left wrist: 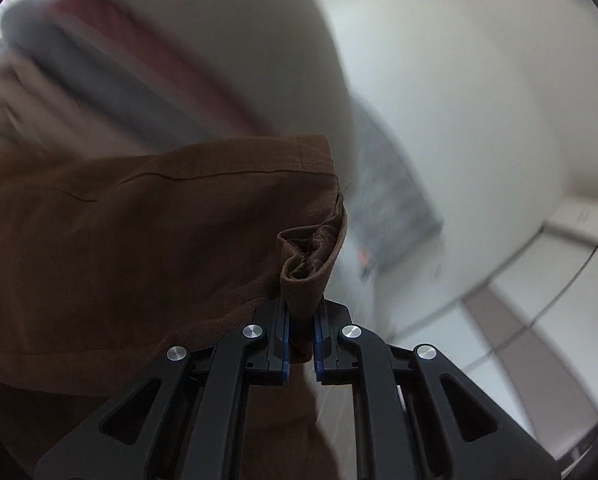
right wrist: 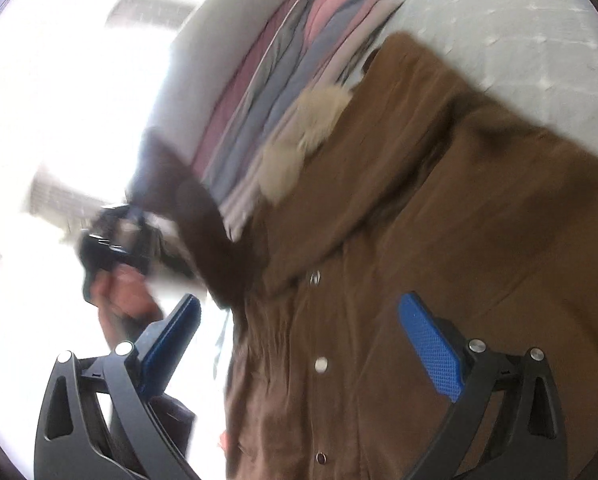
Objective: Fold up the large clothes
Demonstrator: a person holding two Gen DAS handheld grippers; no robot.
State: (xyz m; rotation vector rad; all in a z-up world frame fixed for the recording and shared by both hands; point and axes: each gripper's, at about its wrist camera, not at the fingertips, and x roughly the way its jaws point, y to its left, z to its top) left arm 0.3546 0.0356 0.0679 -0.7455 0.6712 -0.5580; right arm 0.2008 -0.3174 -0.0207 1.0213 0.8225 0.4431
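Note:
A large brown coat (right wrist: 439, 248) with snap buttons and a pale fur trim (right wrist: 307, 136) lies spread on a white quilted surface (right wrist: 539, 32). My left gripper (left wrist: 301, 316) is shut on a bunched hem corner of the brown coat (left wrist: 147, 240), which hangs lifted to its left. In the right wrist view that left gripper (right wrist: 111, 240) shows blurred in a hand, holding up a dark strip of the coat. My right gripper (right wrist: 299, 340) stands open above the coat's buttoned front, nothing between its blue pads (right wrist: 431, 344).
A stack of folded clothes (right wrist: 283, 80) in pink, grey and mauve lies beside the coat's collar; the same folded stack (left wrist: 111, 64) appears blurred in the left wrist view. Pale tiled floor (left wrist: 539, 320) shows at lower right there.

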